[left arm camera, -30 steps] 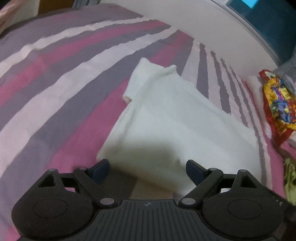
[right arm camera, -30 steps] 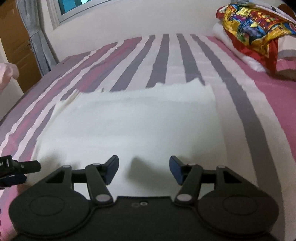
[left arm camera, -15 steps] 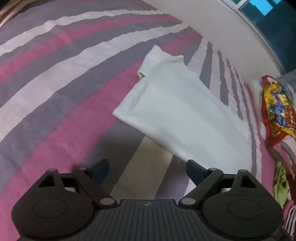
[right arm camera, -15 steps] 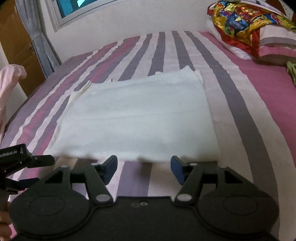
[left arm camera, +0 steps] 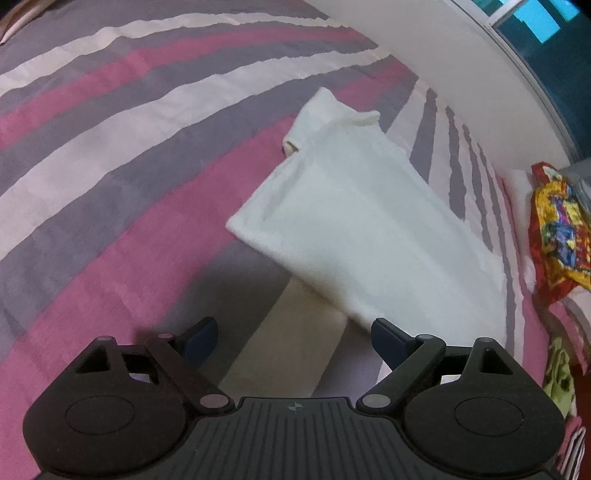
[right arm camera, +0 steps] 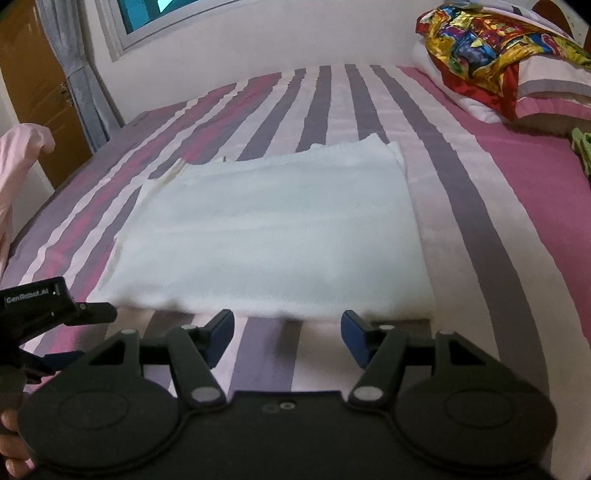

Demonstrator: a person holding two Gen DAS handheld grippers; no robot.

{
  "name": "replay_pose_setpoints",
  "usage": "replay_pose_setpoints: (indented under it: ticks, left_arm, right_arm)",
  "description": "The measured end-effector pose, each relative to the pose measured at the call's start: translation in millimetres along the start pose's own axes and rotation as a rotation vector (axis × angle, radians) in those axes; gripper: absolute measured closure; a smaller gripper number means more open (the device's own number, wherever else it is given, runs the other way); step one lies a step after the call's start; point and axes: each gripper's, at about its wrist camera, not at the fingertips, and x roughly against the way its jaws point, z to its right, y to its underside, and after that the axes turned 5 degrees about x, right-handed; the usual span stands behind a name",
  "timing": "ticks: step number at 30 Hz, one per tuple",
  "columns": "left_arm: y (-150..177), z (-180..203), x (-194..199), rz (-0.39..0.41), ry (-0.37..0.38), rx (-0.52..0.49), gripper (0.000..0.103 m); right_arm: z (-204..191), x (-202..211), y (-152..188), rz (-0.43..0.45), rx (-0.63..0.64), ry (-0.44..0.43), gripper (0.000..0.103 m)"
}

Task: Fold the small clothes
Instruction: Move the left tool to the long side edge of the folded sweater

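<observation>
A white knitted garment (right arm camera: 273, 229) lies folded flat in a rectangle on the striped bed; in the left wrist view (left arm camera: 362, 221) its sleeve end points away at the top. My left gripper (left arm camera: 293, 334) is open and empty, above the bedsheet just short of the garment's near corner. My right gripper (right arm camera: 287, 332) is open and empty, just short of the garment's near edge. The left gripper also shows at the left edge of the right wrist view (right arm camera: 55, 306).
The pink, purple and white striped bedsheet (left arm camera: 110, 155) covers the bed. A colourful pillow (right arm camera: 491, 48) lies at the head, also seen in the left wrist view (left arm camera: 557, 229). A green item (left arm camera: 559, 380) lies at the right. A pink cloth (right arm camera: 14, 177) hangs at the left. A white wall (right arm camera: 258, 33) stands behind.
Both grippers have drawn back from the garment, which now lies farther ahead of the fingertips. The garment has not moved and both grippers stay open.
</observation>
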Motion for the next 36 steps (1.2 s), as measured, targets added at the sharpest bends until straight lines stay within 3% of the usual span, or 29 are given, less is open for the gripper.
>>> replay_pose_setpoints:
  ticks: [10,20,36]
  left_arm:
    - [-12,8,-15,-0.014,0.023,0.036,0.014]
    - [-14,15,-22,-0.009,-0.014,0.033,0.014]
    - [-16,6,-28,0.001,0.067,0.145,0.014]
  right_arm:
    - [6,-22,-10,-0.013,-0.039,0.005,0.038]
    - [-1,-22,-6,-0.024,-0.009,0.003,0.038]
    - [-9,-24,-8,-0.032,0.016,0.006,0.038]
